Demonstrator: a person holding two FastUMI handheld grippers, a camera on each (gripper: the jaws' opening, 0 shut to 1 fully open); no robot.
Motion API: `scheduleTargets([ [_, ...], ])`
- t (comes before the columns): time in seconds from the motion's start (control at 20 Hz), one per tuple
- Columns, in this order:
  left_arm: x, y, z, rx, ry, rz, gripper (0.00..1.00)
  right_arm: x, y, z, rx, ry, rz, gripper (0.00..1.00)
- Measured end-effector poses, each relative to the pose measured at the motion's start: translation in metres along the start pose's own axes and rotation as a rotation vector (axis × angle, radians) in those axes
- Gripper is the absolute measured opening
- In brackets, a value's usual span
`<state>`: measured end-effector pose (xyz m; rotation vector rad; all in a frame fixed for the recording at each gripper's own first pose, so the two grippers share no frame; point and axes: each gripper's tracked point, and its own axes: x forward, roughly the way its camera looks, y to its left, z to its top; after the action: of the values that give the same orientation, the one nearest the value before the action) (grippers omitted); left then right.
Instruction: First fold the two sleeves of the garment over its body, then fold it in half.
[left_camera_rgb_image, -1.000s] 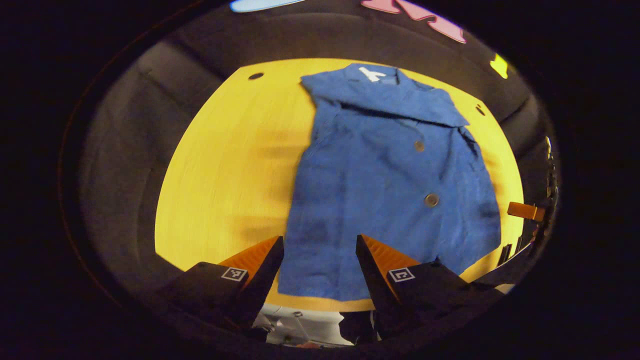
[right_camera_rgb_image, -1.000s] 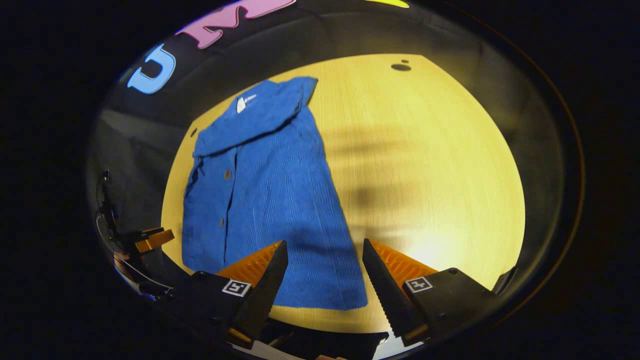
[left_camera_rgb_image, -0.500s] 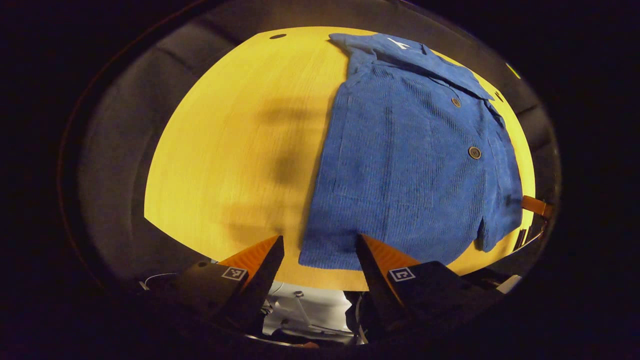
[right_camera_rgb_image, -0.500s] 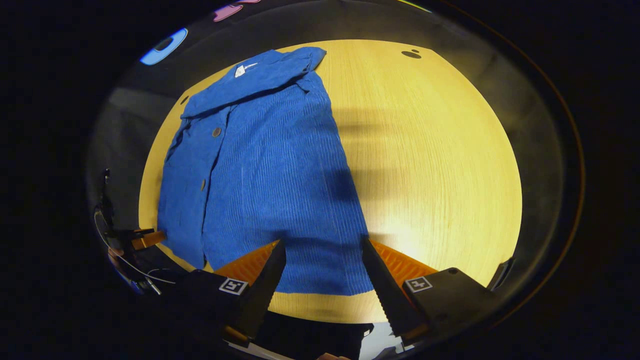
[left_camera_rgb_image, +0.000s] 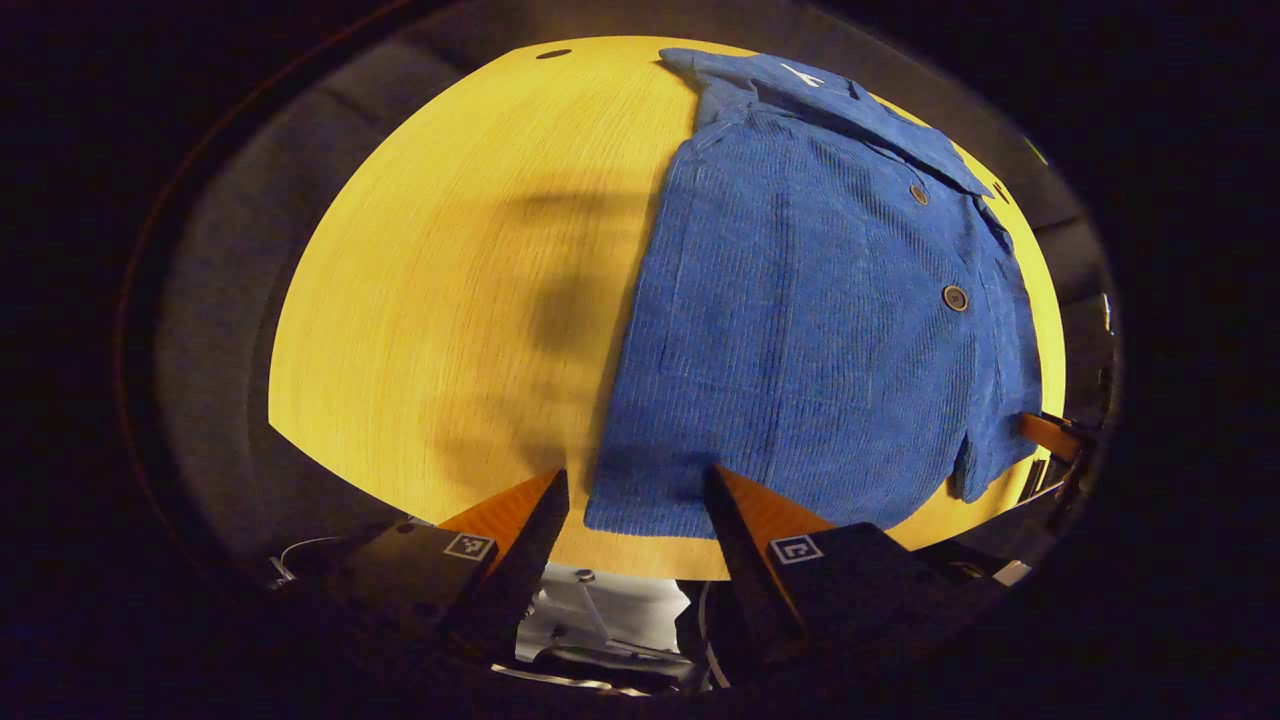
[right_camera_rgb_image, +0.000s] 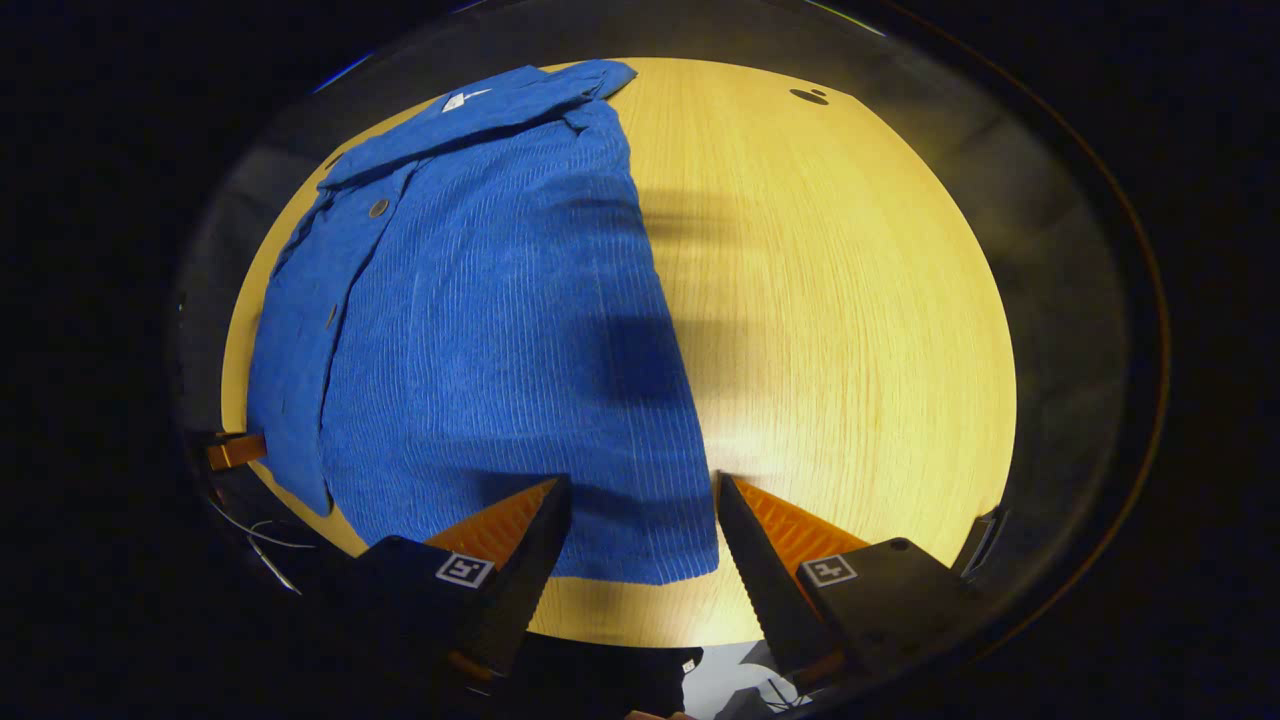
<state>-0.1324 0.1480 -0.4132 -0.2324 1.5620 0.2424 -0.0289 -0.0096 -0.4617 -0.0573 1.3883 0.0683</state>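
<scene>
1. The blue shirt (left_camera_rgb_image: 810, 330) lies flat on the yellow desk (left_camera_rgb_image: 450, 300), sleeves folded in.
2. The left tool (left_camera_rgb_image: 635, 490) hovers spread above the shirt's near hem.
3. The right tool (right_camera_rgb_image: 640, 495) hovers spread likewise.

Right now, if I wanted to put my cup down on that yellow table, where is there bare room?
Bare wood lies either side of the blue shirt: on the table past one long edge in the left gripper view, past the other in the right gripper view. The near hem is crowded: the left gripper and right gripper hang open there.
</scene>
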Motion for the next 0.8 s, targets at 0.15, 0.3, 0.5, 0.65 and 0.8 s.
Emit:
scheduleTargets([
  [0.15,0.001,-0.023,0.001,0.018,-0.018,-0.071,0.56,-0.002,0.009,-0.002,0.008,0.030,0.036,0.61],
  [0.3,-0.004,-0.032,0.001,0.022,0.008,-0.138,0.00,0.004,0.018,0.000,0.086,0.049,0.080,0.07],
  [0.5,-0.057,-0.049,0.030,-0.029,-0.088,-0.308,0.00,-0.040,0.026,0.021,0.161,0.022,0.164,0.01],
  [0.65,-0.114,-0.046,0.069,0.068,-0.190,-0.351,0.00,-0.089,0.035,0.068,0.175,-0.088,0.202,0.01],
  [0.8,-0.164,-0.049,0.120,0.096,-0.267,-0.429,0.00,-0.128,0.040,0.129,0.189,-0.195,0.211,0.01],
])
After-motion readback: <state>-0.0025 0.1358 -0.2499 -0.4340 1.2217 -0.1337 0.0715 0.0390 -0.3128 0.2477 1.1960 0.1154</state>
